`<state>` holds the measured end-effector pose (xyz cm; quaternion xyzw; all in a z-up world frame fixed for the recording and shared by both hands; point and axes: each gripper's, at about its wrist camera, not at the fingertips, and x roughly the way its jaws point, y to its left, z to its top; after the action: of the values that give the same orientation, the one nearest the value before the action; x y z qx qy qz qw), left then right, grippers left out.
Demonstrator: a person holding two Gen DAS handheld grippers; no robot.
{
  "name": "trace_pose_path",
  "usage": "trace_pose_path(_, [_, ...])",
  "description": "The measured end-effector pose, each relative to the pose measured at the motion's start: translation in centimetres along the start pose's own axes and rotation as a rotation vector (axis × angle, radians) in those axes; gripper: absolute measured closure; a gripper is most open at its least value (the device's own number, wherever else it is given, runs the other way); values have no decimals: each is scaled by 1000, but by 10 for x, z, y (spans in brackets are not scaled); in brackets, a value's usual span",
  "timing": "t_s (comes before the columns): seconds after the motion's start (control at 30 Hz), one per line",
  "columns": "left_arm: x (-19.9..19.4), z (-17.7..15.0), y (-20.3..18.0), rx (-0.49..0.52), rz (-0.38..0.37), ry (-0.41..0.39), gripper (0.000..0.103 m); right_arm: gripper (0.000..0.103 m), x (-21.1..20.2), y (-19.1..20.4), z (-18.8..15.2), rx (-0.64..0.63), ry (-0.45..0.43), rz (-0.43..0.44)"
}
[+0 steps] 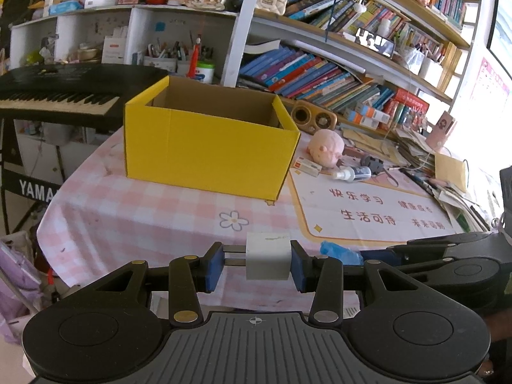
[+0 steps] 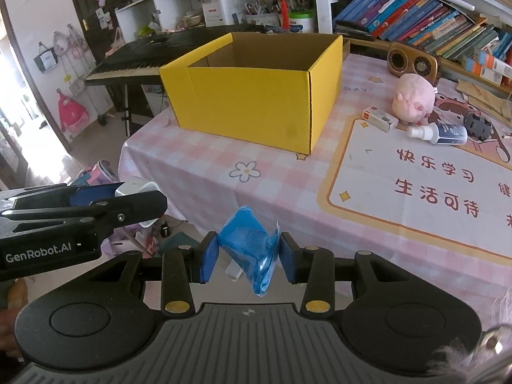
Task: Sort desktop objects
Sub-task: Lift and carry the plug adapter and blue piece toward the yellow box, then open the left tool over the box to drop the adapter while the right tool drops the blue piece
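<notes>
The left gripper (image 1: pixel 256 264) pinched a white plug (image 1: pixel 268 260) by its prongs and the right gripper (image 2: pixel 249 257) squeezed a limp blue bag (image 2: pixel 252 243), so either could have slipped short of the yellow box (image 2: pixel 252 96).

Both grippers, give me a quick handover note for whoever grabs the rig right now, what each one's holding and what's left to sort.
Left gripper: shut on the white charger plug, held above the near table edge.
Right gripper: shut on the blue packet, also near the front edge.
Yellow box: open on the checked tablecloth, ahead of both grippers; no contents can be seen from here.
Left on the table: pink plush pig, spray bottle, small white carton, dark round item.
Next, probably: drop both held items in the box.
</notes>
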<state>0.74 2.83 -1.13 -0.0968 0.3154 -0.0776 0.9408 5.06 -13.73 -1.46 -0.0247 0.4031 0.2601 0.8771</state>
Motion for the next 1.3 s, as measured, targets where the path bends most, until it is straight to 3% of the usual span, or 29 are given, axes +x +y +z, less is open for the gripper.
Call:
trace_pose_path(0.8, [7, 30, 17, -2, -14, -67, 61, 65, 10, 8, 36, -31, -61, -7])
trace_pose_path(1.3, [35, 104, 24, 14, 37, -211, 61, 65, 8, -18, 134, -60, -244, 37])
